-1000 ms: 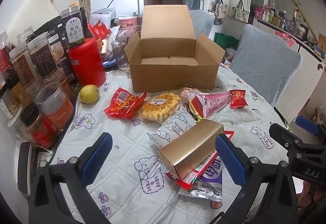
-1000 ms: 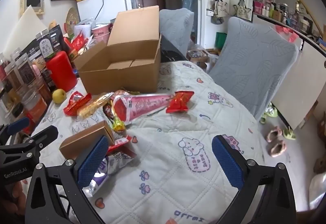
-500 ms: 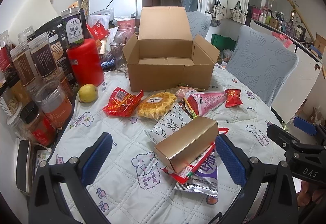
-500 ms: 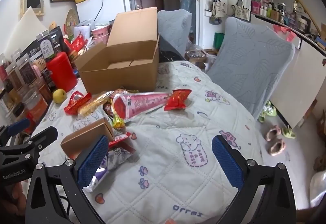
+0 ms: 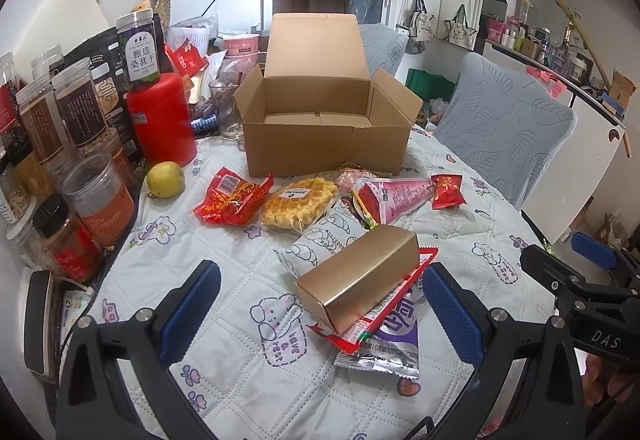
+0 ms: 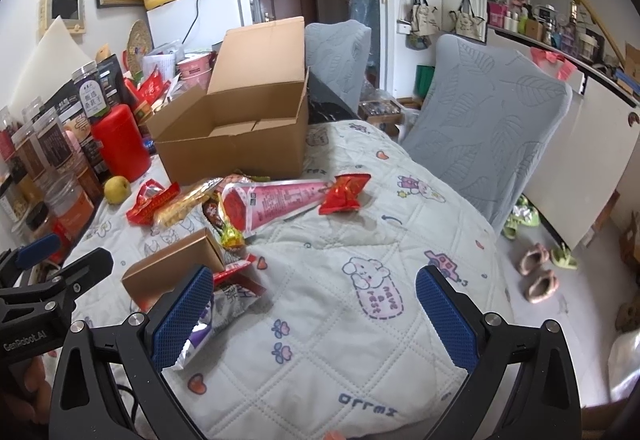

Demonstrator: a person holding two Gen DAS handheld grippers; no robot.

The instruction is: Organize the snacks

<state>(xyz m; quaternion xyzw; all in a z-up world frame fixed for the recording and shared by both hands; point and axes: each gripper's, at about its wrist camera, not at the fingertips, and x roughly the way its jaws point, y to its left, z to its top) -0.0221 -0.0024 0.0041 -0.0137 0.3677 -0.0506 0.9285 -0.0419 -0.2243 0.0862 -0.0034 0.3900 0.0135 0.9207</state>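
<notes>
Gold box (image 5: 360,272) nearer, between wide-spread left hand-held gripper (image 5: 320,304) fingers.

2 low wrist views, shared cardboard box (image 5: 326,128)

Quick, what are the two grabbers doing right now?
Left gripper: open, holding nothing.
Right gripper: open, holding nothing.

The gold box (image 5: 360,274) covers most of the red packet (image 5: 416,264) and the top of the purple packet (image 5: 394,336) below it. The small print on the jars (image 5: 80,112) is too small to read. Each gripper's body is cut off by the bottom edge. The floor of the carton (image 5: 320,118) is partly hidden by its front wall.
</notes>
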